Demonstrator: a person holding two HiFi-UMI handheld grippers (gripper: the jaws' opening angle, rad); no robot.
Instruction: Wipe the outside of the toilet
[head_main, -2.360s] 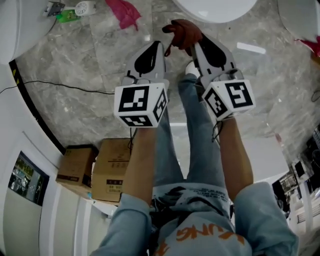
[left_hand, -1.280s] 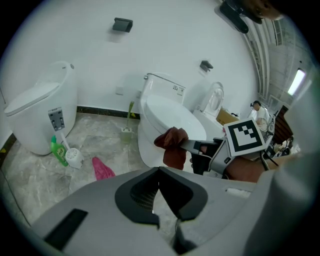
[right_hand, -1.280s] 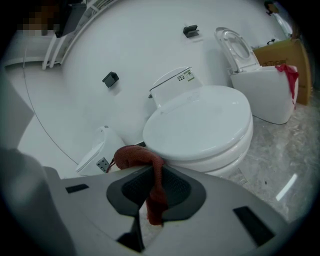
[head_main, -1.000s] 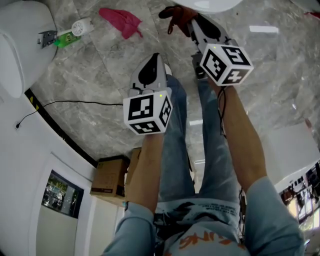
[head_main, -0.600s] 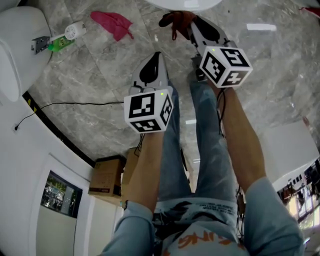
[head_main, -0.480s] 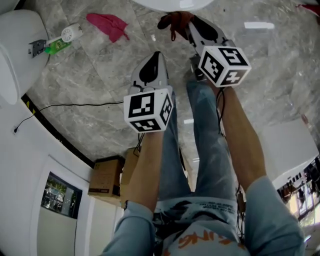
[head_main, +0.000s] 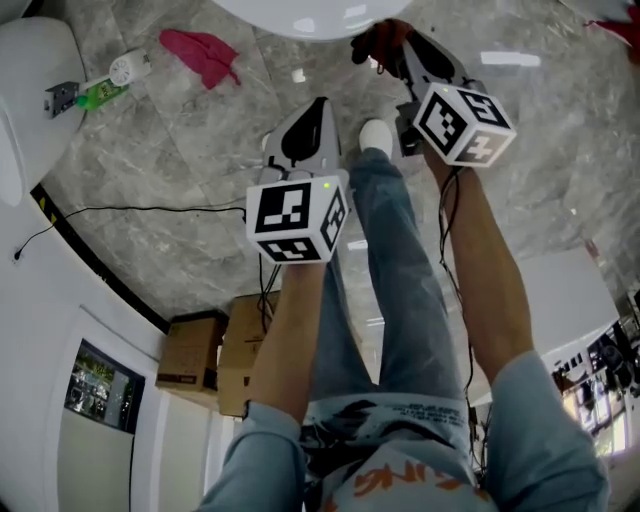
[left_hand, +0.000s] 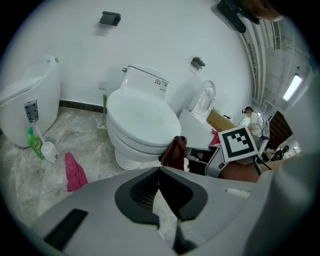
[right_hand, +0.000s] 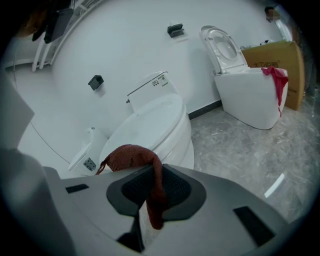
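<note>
The white toilet (head_main: 300, 14) is at the top edge of the head view, lid down, and stands wide in the left gripper view (left_hand: 142, 120). My right gripper (head_main: 392, 45) is shut on a brown cloth (head_main: 372, 40) just below the bowl's rim. In the right gripper view the cloth (right_hand: 137, 157) hangs over the shut jaws (right_hand: 150, 175) with the toilet bowl (right_hand: 160, 125) close behind. My left gripper (head_main: 316, 108) hangs back over the floor, shut with nothing in it (left_hand: 160, 172).
On the marble floor lie a pink cloth (head_main: 200, 52) and a green bottle (head_main: 95, 93) beside a white fixture (head_main: 30, 90). A black cable (head_main: 130, 210) and cardboard boxes (head_main: 215, 345) are by the wall. A second toilet (right_hand: 245, 90) with a red cloth (right_hand: 277, 80) stands to the right.
The right gripper with the brown cloth has moved up to the toilet's rim, and the toilet fills more of the head view's top. The left gripper has hardly moved.
</note>
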